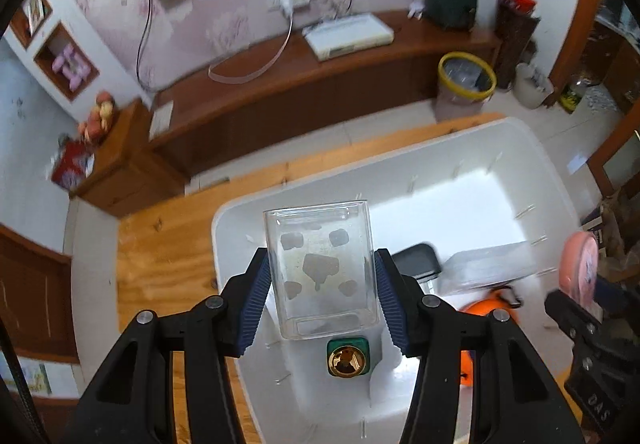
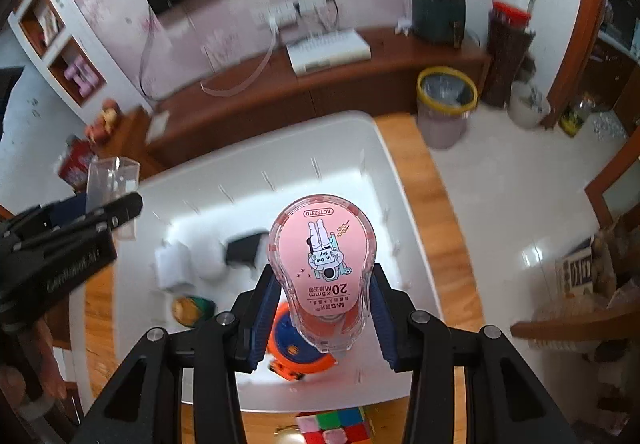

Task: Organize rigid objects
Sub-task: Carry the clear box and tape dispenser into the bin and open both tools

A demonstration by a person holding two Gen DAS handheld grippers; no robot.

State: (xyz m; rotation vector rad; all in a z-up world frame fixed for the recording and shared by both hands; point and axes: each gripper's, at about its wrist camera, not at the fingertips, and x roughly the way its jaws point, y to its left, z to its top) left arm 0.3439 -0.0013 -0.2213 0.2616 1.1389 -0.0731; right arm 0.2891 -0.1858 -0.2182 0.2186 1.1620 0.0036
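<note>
- The left gripper [image 1: 322, 296] pinches a clear square plastic cup [image 1: 320, 268] between its blue ribbed pads, one pad on each side wall, mouth pointing away from the camera.
- That cup hangs above the near-left corner of the white bin [image 1: 540, 180], which sits on a wooden table [image 1: 168, 244].
- Under the cup, down in the bin, there's a small green bottle with a gold cap [image 1: 347, 360].
- Further along the bin floor: a black block [image 1: 418, 260], a clear flat case [image 1: 488, 268] and an orange tape measure [image 1: 484, 308].
- Over on the other side, the right gripper [image 2: 322, 308] clamps a pink correction-tape dispenser [image 2: 322, 264] by its narrow lower end, the printed label facing the camera.
- The dispenser is held over the bin too, nearer its right-hand side, with the tape measure showing just beneath it.
- On the table at the bin's near edge sits a colourful puzzle cube [image 2: 334, 424], outside the bin.
- From the right wrist view, the left gripper and its cup show at the far left, above the bin's rim.
- Behind everything, a yellow-rimmed waste basket [image 1: 466, 84] stands on the floor by the long wooden cabinet [image 1: 320, 84].
</note>
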